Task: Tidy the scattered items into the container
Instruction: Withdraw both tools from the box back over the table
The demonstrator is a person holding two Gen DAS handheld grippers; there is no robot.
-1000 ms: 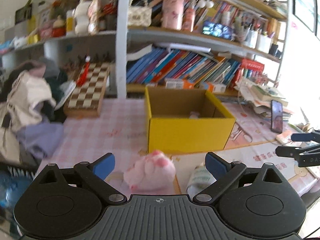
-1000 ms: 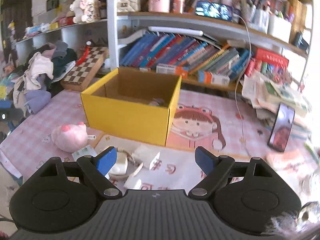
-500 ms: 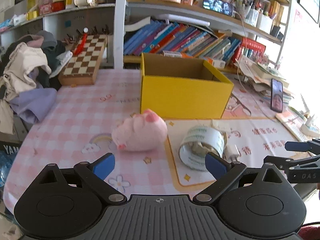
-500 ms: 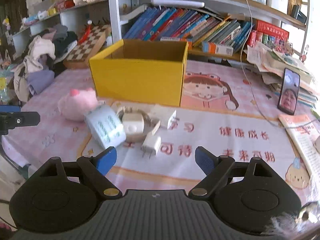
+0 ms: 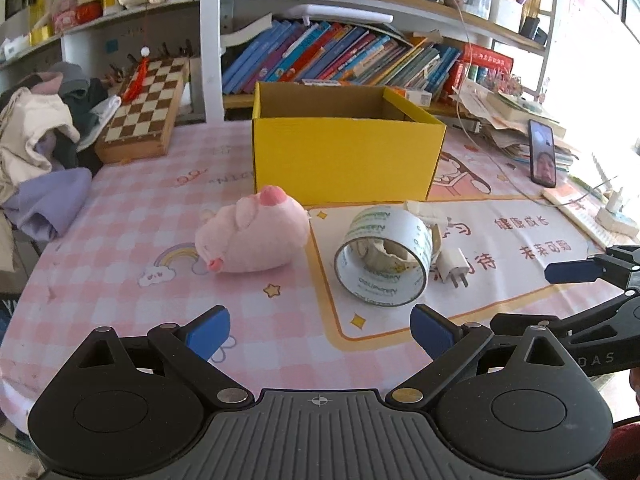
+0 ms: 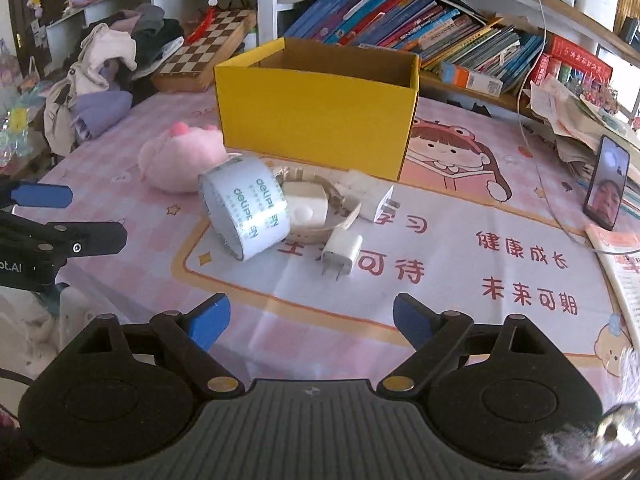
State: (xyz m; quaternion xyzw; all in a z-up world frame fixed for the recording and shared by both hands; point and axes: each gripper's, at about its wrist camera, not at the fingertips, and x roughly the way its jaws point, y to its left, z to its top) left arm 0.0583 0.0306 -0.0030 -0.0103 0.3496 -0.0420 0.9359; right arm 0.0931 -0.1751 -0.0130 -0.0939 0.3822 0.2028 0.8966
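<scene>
On the pink checked tabletop [image 5: 120, 240], both hand-held grippers have sunk and tipped forward over the last second, so the scattered items now fill the middle of each view instead of lying half hidden under the fingers. I judge this the end of an approach, with no pick yet made and nothing carried.

From left to right in the left wrist view: a heap of clothes [image 5: 36, 140] sits at the table's left edge, with a chessboard box [image 5: 144, 116] behind it. The left gripper [image 5: 320, 330] has its fingers spread wide and empty. Just ahead lies a pink plush pig [image 5: 256, 234], near the yellow cardboard box [image 5: 344, 160], which stands open-topped behind it. To the right, a roll of clear packing tape [image 5: 384, 256] rests on its side, touching a white charger plug [image 5: 454, 266].

In the right wrist view, the right gripper [image 6: 312, 320] is widening its fingers, with nothing between them. Ahead are the tape roll, 2 more white adapters [image 6: 306, 204] [image 6: 370, 194] on a beige ring [image 6: 320, 232], and the small plug nearest the fingers.

Open room: bare mat lies in front of the cluster. A propped phone [image 6: 606, 182] and a charging cable [image 6: 536, 168] bound the right side. The 2 grippers sit close side by side, so crossing paths is a risk.
</scene>
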